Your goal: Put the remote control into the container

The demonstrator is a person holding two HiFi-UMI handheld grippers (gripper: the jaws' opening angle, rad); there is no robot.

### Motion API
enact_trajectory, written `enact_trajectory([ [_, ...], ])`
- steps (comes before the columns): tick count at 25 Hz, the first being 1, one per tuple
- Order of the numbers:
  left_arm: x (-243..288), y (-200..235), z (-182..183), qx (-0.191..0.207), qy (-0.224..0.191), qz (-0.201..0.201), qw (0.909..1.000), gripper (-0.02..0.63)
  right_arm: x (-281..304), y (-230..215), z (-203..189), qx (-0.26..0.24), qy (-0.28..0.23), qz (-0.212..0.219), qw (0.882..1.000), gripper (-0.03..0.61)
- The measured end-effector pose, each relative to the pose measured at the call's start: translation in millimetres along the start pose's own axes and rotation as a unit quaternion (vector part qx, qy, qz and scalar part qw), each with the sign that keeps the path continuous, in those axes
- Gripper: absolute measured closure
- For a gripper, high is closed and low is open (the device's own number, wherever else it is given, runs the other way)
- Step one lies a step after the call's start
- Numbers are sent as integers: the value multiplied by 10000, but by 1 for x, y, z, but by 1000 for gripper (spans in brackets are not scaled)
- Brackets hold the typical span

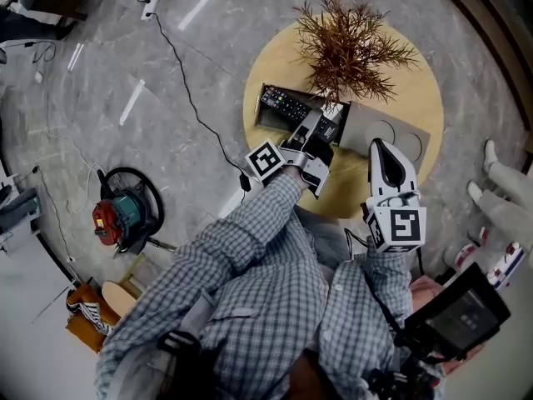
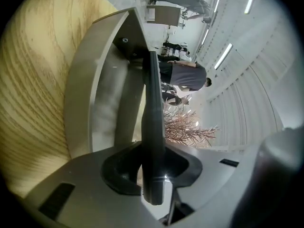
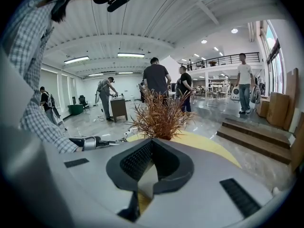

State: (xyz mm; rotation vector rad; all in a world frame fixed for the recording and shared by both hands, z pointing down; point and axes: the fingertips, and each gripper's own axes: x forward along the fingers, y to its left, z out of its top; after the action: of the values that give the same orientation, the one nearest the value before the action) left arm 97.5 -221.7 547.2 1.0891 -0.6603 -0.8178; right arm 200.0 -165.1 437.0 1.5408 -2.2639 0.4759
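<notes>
- Grey marbled floor [image 1: 166, 73] surrounds a round, pale yellow wooden desk [image 1: 416, 90]; a black cable [image 1: 191, 98] runs across the floor, and a red and teal machine [image 1: 117, 215] sits well apart from the desk.
- People stand in the bright hall behind, seen in the right gripper view [image 3: 156, 77].
- A dried, reddish-brown branching plant [image 1: 350, 48] stands towards the desk's far edge.
- A long, grey rectangular container [image 1: 371, 127] lies across the middle of the desk, just in front of the plant.
- The slim black remote control with small buttons [image 1: 285, 104] is at the container's end nearest the desk's left edge, reaching into its open compartment; whether it rests on the bottom cannot be told.
- The left gripper [image 1: 319, 127] has its jaws clamped on the remote's near end; in its own view the remote shows edge-on between them [image 2: 154, 175].
- The right gripper [image 1: 379, 148] hangs over the desk's near edge, beside the container's other end, its jaws pressed together with nothing between them [image 3: 151, 175].
</notes>
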Motion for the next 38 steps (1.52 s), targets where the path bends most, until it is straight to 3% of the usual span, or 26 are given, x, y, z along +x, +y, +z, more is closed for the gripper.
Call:
enact_trajectory([
  [4, 3, 2, -1, -174, -56, -65, 9998, 502, 19, 8, -25, 71, 433, 367, 9984, 572],
  [10, 0, 5, -4, -473, 5, -119, 9988, 502, 39, 35, -49, -535, 952, 1108, 9878, 563],
  [14, 0, 4, -2, -566, 9, -161, 9983, 502, 47, 51, -54, -704, 1114, 1639, 9776, 410],
  [17, -1, 4, 0, -634, -12, -186, 9978, 502, 54, 60, -58, -1082, 1229, 1849, 9690, 393],
  [24, -2, 4, 6, -871, -51, -257, 9958, 502, 59, 69, -56, -1339, 1326, 2330, 9540, 365],
  [38, -2, 4, 5, -949, 20, -276, 9951, 502, 75, 83, -65, -2056, 1455, 2261, 9410, 364],
])
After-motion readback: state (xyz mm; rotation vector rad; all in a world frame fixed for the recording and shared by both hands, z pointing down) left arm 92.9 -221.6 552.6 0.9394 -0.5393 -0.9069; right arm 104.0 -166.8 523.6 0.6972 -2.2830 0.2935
